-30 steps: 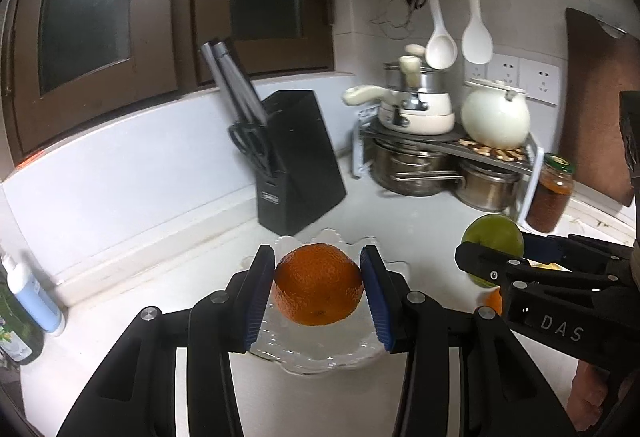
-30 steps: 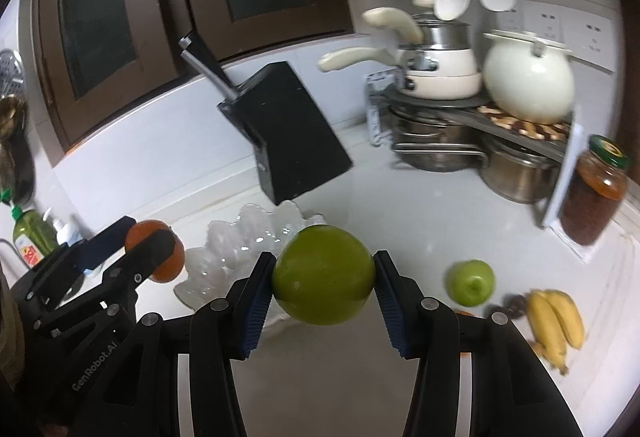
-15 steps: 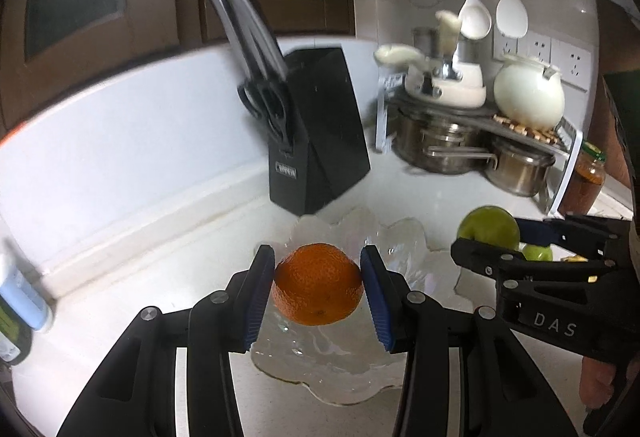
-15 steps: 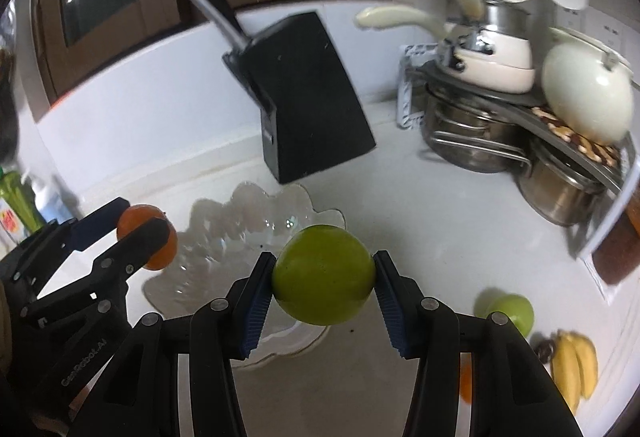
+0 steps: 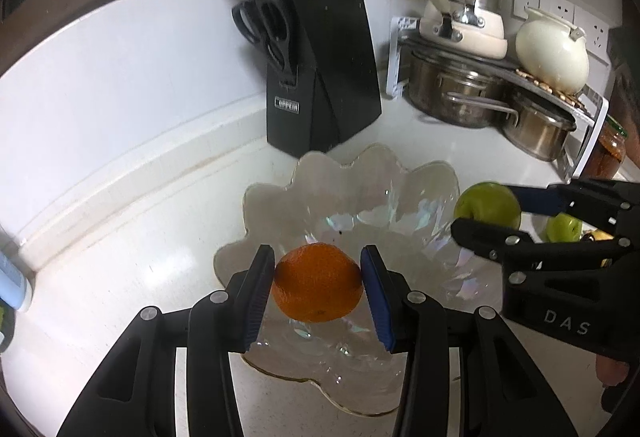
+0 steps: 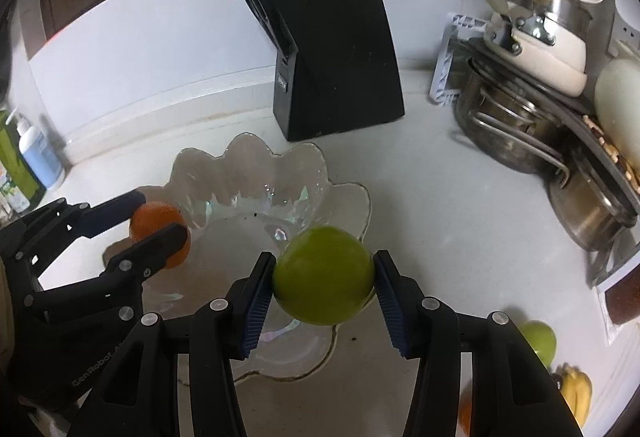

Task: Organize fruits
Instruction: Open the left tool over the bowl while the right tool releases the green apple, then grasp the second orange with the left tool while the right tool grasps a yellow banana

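Observation:
My left gripper (image 5: 318,287) is shut on an orange (image 5: 318,283), which hangs just above the near part of a clear scalloped glass bowl (image 5: 360,193). My right gripper (image 6: 324,285) is shut on a green apple (image 6: 324,275), over the bowl's (image 6: 248,173) right rim. From the left wrist view, the right gripper (image 5: 486,213) with its apple (image 5: 486,207) comes in from the right. In the right wrist view, the left gripper (image 6: 158,219) holds the orange (image 6: 160,223) at the bowl's left edge. The bowl holds nothing.
A black knife block (image 5: 324,77) stands behind the bowl. Stacked pots (image 5: 480,93) on a rack fill the back right corner. A second green apple (image 6: 540,341), bananas (image 6: 578,393) and another orange fruit (image 6: 464,417) lie on the white counter at the right. Bottles (image 6: 38,157) stand far left.
Both grippers have sunk and tilted down toward the bowl, each keeping its fruit. The bowl now looks larger and lies right under them.

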